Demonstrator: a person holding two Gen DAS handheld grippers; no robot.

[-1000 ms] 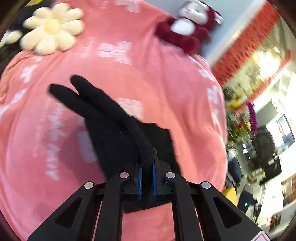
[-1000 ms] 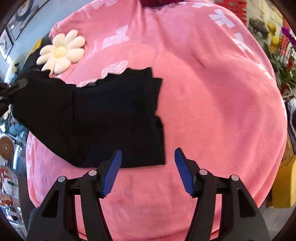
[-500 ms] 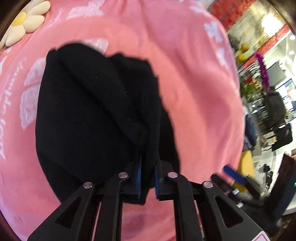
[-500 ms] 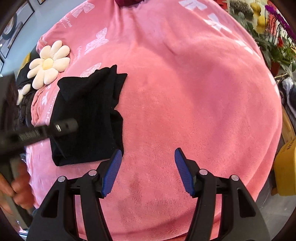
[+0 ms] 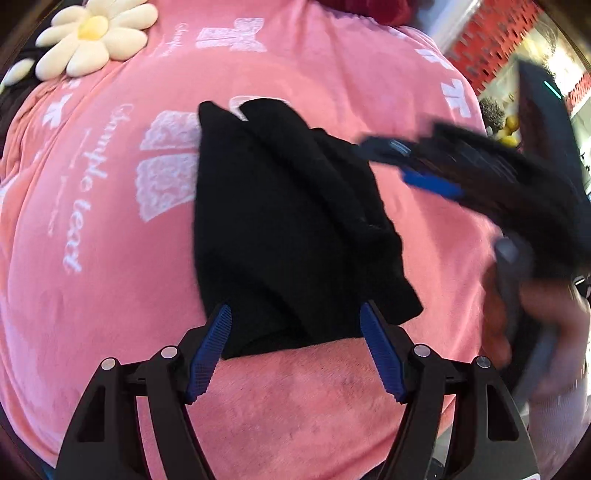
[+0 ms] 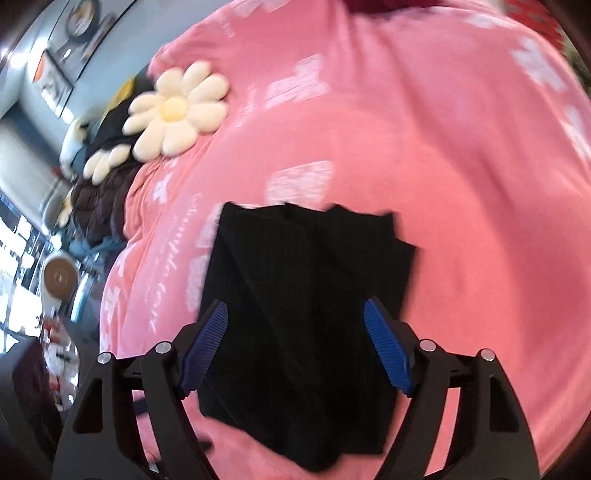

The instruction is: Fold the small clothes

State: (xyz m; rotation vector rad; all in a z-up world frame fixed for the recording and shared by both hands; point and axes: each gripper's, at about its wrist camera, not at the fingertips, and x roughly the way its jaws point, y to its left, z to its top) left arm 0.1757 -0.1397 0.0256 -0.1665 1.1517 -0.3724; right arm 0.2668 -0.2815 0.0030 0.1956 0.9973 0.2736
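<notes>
A small black ribbed garment (image 5: 291, 229) lies folded over on the pink blanket (image 5: 110, 295). My left gripper (image 5: 295, 347) hovers at its near edge, jaws opening, blue pads wide apart with the cloth lying loose between them. In the right wrist view the same black garment (image 6: 310, 314) fills the lower middle. My right gripper (image 6: 293, 347) is over it with jaws opening, the pads clear of the fabric. From the left wrist view the right gripper (image 5: 417, 166) shows blurred at the garment's right side, held by a hand (image 5: 532, 325).
A cream daisy cushion (image 6: 177, 110) lies at the blanket's far left, beside dark padded clothing (image 6: 99, 195). A dark red plush toy (image 5: 369, 11) sits at the blanket's far edge. Shelves and room clutter lie beyond the bed's left side.
The left gripper let go of the black garment and opened wide, leaving it folded on the blanket. The right gripper swung left from bare blanket to over the garment.
</notes>
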